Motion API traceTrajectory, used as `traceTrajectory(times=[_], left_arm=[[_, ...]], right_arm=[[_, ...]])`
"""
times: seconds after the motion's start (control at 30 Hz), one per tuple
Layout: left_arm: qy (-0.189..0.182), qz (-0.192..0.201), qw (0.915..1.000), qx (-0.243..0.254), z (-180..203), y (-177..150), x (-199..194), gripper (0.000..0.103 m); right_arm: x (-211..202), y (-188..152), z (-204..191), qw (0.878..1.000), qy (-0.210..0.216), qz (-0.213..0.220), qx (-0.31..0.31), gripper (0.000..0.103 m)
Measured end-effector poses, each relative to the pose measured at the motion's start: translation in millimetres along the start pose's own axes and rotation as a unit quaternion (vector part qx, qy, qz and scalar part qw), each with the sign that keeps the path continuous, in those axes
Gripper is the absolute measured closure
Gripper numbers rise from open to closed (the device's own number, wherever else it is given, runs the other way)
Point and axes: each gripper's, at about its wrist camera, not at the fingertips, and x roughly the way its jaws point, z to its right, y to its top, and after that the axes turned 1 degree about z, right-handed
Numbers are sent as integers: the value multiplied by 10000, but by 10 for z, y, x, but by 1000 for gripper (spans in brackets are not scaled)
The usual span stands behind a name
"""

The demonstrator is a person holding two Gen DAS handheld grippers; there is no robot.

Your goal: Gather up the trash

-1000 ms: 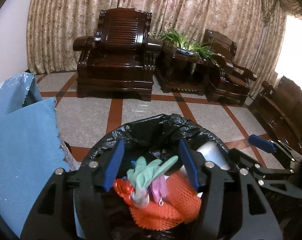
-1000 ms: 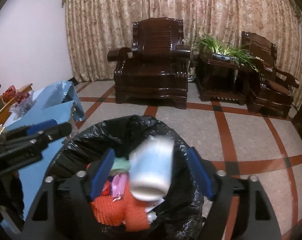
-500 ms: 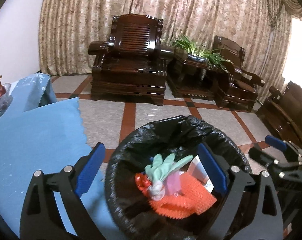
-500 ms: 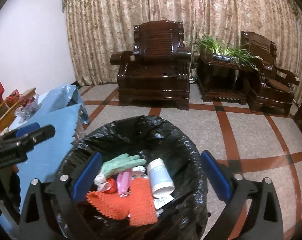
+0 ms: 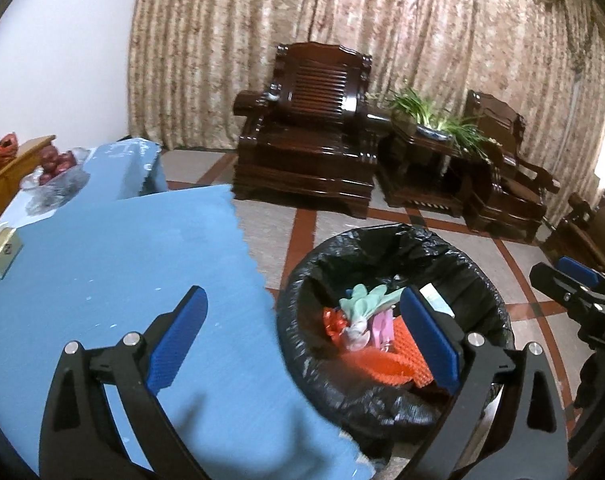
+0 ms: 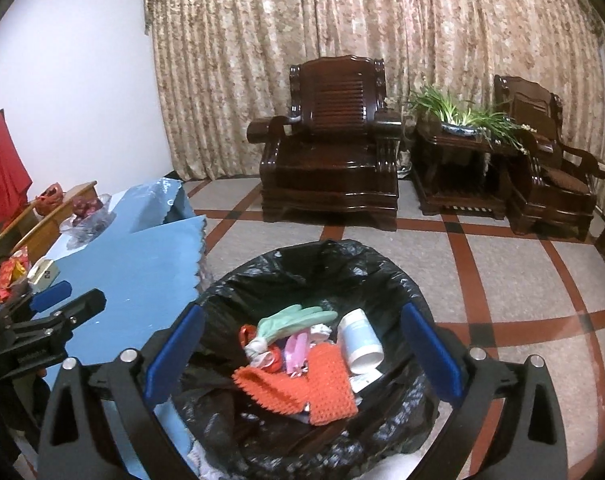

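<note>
A bin lined with a black bag point(image 5: 382, 236) point(image 6: 302, 256) stands on the floor beside the blue-clothed table point(image 5: 102, 260). Inside it lie a green glove point(image 6: 298, 318), orange mesh netting point(image 6: 326, 388), a pink scrap point(image 6: 294, 346) and a white bottle point(image 6: 360, 340). My left gripper point(image 5: 302, 300) hangs over the table edge and the bin's left rim, its jaws opening wide with nothing between them. My right gripper point(image 6: 302, 312) is open and empty above the bin. Each gripper shows in the other's view: the right gripper point(image 5: 564, 276) and the left gripper point(image 6: 68, 300).
Dark wooden armchairs point(image 6: 330, 160) and a side table with a green plant point(image 6: 462, 120) line the curtained back wall. On the blue table point(image 6: 134, 272) sit a bowl of red fruit point(image 5: 54, 168), a small box point(image 5: 2, 248) and red wrappers point(image 6: 10, 276). Tiled floor lies right of the bin.
The left jaws spread wide and drew back leftward over the table, leaving the glove and netting in the bin. The white bottle dropped from the right jaws into the bin; that gripper rose.
</note>
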Motion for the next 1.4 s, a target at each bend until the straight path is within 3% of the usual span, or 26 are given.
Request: traceTrajectory(times=[0.27, 0.8, 1.4], left_arm=[[255, 97, 9995, -172, -158, -51, -426, 9], [416, 714, 9966, 48, -70, 115, -1035, 9], [473, 735, 9962, 44, -74, 77, -1131, 9]], right_arm=[[-236, 7, -293, 9996, 186, 7, -205, 6], [-610, 243, -523, 9991, 214, 146, -348, 6], [-664, 235, -631, 9979, 257, 278, -517, 6]])
